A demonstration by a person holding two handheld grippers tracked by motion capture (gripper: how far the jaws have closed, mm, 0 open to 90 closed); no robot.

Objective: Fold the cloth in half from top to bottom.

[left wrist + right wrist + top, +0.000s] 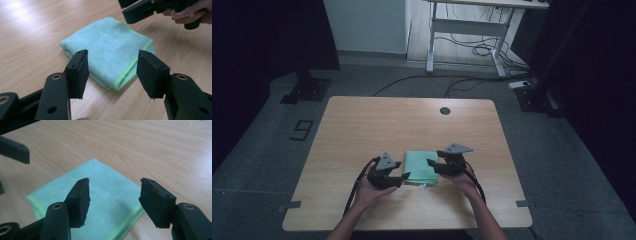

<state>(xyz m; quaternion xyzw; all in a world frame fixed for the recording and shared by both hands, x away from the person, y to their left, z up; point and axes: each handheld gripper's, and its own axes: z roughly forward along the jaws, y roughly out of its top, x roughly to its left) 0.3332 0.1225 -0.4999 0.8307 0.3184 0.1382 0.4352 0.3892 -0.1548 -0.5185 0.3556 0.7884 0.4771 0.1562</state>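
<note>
The folded cloth looks soft and light; pinch a corner. Left claw and right claw both gape, released.

1. the high view is dim and murky; its left and right sides sink into near black, with fine grain over the floor.
2. the table is the brightest area there, evenly lit, with soft shadows under the hands.
3. the left gripper view is brighter; a pale glare streaks the wood at upper left.
4. the cloth is fairly sharp, while the near jaws are slightly soft.
5. in the right gripper view the cloth's near left edge and the dark shape at upper left blur.
</note>
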